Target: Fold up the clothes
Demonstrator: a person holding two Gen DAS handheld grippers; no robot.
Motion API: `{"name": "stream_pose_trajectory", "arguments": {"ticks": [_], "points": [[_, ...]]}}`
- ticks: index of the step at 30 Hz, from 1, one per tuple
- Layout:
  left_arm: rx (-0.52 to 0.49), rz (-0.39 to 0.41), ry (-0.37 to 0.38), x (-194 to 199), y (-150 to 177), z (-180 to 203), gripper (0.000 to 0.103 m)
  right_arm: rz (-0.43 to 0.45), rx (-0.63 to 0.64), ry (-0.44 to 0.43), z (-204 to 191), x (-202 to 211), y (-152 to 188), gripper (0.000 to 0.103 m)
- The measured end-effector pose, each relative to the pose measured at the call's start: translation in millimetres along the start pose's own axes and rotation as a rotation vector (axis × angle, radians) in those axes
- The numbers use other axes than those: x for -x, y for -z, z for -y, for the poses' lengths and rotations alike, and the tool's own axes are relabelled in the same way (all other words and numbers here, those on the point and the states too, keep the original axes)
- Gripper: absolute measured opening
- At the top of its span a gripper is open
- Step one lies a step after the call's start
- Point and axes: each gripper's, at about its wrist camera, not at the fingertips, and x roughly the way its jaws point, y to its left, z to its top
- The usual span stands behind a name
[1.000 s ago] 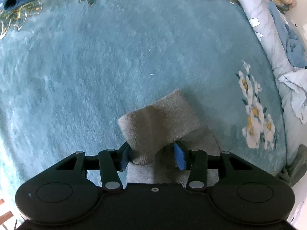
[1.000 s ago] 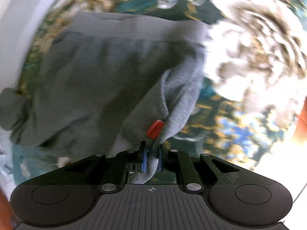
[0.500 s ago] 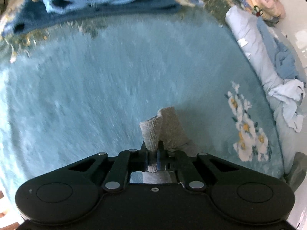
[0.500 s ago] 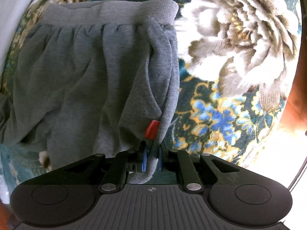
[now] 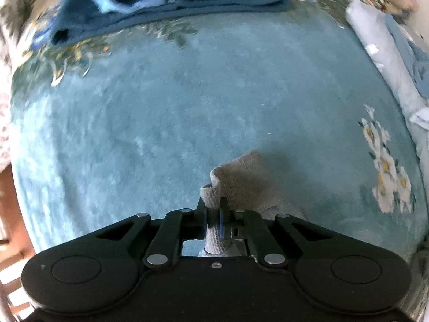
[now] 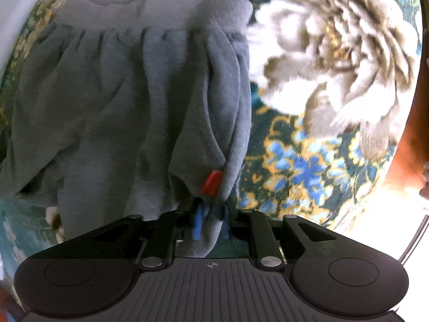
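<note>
Fold is mid-way by the look of it: grey garment (image 6: 128, 102) lies partly spread on the floral blanket (image 6: 308, 161), waistband at the top of the right view, one side bunched in ridges, more folds left. Left gripper (image 5: 214, 214), low centre of its view, is clamped on the ribbed cuff (image 5: 241, 179) over the teal blanket (image 5: 187, 107). Right gripper (image 6: 210, 220) has just been opening; cloth sits loose between its jaws, beside a red tag (image 6: 212, 182). Folded pile (image 5: 166, 2) lies along the top edge.
</note>
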Motion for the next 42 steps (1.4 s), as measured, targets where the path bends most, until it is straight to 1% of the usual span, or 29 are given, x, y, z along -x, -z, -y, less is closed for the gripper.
{"name": "stream_pose_trajectory", "arguments": {"ticks": [1,2,3,4,7,8,11,13,15,17,20,22,25,26,28,30,33,40,42], "points": [[-0.015,0.002,-0.001,3,-3,2,0.011,0.015,0.007,0.007,-1,5,-2,0.033],[-0.028,0.010,-0.005,6,-7,3,0.022,0.039,0.013,0.016,-1,11,-4,0.037],[-0.037,0.020,-0.012,8,-11,5,0.037,0.063,0.018,0.026,-2,17,-6,0.037],[-0.046,0.035,-0.019,11,-14,6,0.041,0.085,0.035,0.020,-6,23,-9,0.037],[-0.085,0.087,-0.028,24,-23,13,0.045,0.149,0.091,-0.005,-21,42,-15,0.037],[-0.108,0.091,-0.020,27,-25,17,0.049,0.135,0.118,-0.025,-35,38,-16,0.037],[-0.154,0.069,0.005,28,-25,31,0.050,0.077,0.202,-0.090,-79,24,-17,0.037],[-0.159,0.038,0.028,24,-21,40,0.050,0.038,0.257,-0.134,-108,14,-18,0.037],[-0.155,0.002,0.057,19,-14,47,0.052,-0.001,0.291,-0.153,-134,0,-7,0.037],[-0.155,-0.038,0.076,12,-6,54,0.052,-0.024,0.325,-0.157,-157,-12,5,0.037],[-0.167,-0.069,0.085,4,4,62,0.052,-0.038,0.348,-0.124,-177,-27,10,0.036],[-0.179,-0.084,0.083,-1,5,65,0.052,-0.039,0.318,-0.118,-178,-28,20,0.036],[-0.188,-0.093,0.088,-5,5,67,0.053,-0.035,0.294,-0.098,-184,-35,17,0.032],[-0.191,-0.093,0.091,-5,5,68,0.053,-0.033,0.297,-0.084,-183,-34,24,0.029],[-0.204,-0.092,0.096,-6,4,70,0.055,-0.031,0.294,-0.072,-183,-38,24,0.023],[-0.221,-0.095,0.098,-8,4,71,0.056,-0.035,0.293,-0.064,-181,-42,25,0.013],[-0.223,-0.103,0.095,-13,2,70,0.056,-0.038,0.291,-0.064,-178,-44,25,0.008],[-0.191,-0.096,0.113,-21,-4,68,0.058,0.044,0.202,-0.124,-168,-33,7,0.007],[-0.196,-0.096,0.112,-23,-5,69,0.058,0.036,0.210,-0.118,-171,-36,5,0.007]]}}
